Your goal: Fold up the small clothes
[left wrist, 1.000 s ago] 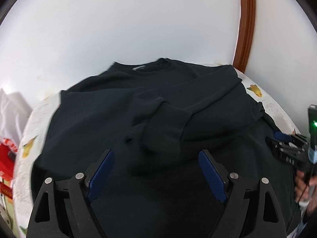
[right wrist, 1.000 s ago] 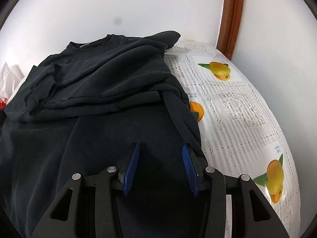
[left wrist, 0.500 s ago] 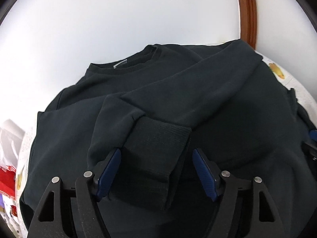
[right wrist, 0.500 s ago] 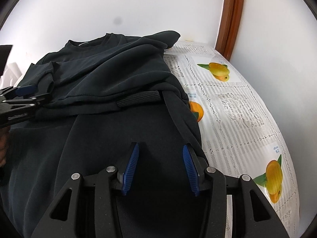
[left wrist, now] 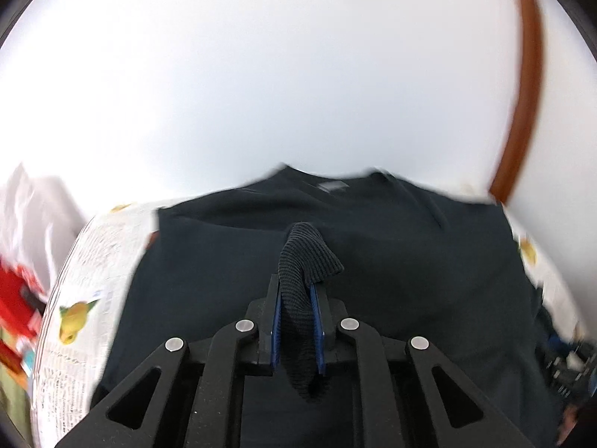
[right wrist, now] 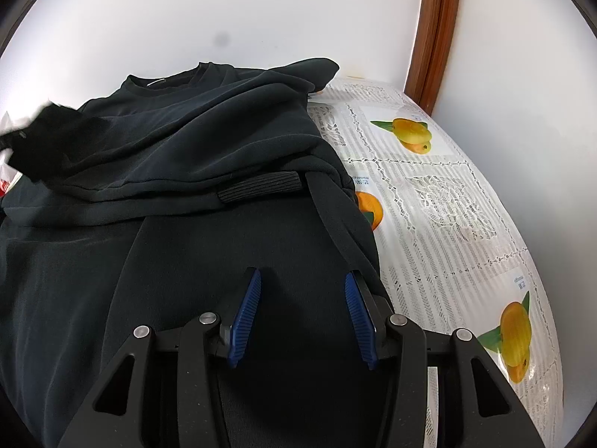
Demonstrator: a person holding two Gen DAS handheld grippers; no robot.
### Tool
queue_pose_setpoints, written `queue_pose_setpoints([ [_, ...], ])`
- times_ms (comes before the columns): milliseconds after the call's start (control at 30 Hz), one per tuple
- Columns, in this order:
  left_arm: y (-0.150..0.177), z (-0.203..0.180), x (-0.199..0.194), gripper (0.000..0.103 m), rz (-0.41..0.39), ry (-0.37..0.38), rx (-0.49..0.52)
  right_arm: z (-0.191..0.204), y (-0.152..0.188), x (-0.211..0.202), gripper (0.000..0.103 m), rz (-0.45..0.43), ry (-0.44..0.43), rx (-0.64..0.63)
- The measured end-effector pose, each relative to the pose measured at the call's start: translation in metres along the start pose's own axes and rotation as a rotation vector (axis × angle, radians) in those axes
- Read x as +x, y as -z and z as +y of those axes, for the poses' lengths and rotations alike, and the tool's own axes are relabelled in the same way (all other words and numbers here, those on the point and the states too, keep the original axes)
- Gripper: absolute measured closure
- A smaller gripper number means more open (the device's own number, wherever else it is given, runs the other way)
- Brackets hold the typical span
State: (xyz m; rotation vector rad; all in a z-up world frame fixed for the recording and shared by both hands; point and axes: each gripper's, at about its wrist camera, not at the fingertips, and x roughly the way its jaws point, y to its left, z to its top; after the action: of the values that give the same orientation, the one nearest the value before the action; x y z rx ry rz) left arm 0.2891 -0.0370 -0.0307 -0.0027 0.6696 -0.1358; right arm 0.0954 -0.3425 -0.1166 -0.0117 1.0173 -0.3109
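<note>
A dark navy sweatshirt [left wrist: 410,261] lies spread on the table, collar toward the wall. My left gripper [left wrist: 297,287] is shut on the ribbed sleeve cuff [left wrist: 306,254], which sticks up between the blue pads, raised above the shirt's body. In the right wrist view the lifted sleeve is a dark blur [right wrist: 48,138] at the left. The other sleeve lies folded across the sweatshirt [right wrist: 186,242], its ribbed cuff [right wrist: 259,186] flat near the right side. My right gripper [right wrist: 302,280] stands open over the lower right part of the shirt, nothing pinched between its pads.
A white lace-pattern tablecloth [right wrist: 447,205] with printed orange fruit covers the table. White walls stand close behind, with a brown wooden frame [right wrist: 433,37] in the corner. Red packaging [left wrist: 15,298] and a white bag [left wrist: 33,205] sit past the table's left edge.
My left gripper came forward over the sleeve cuff, closed on it and lifted it off the shirt. The right gripper stayed where it was, still open.
</note>
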Motion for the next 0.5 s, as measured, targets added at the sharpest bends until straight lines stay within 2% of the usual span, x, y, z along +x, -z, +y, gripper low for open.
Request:
queue_pose_setpoints([
  [133,-0.005,0.057,-0.004,0.09,0.005,-0.001,-0.114,0.002,0.0,0.0,0.057,-0.001,0.011,-0.008],
  [333,0.012,0.102,0.008,0.088,0.096,0.038,-0.223,0.003,0.001,0.0,0.057,-0.001,0.016,-0.012],
  [500,0.031,0.128,0.028,0.088,0.159,-0.088,-0.239,0.003,0.001,0.0,0.056,-0.001,0.016,-0.012],
])
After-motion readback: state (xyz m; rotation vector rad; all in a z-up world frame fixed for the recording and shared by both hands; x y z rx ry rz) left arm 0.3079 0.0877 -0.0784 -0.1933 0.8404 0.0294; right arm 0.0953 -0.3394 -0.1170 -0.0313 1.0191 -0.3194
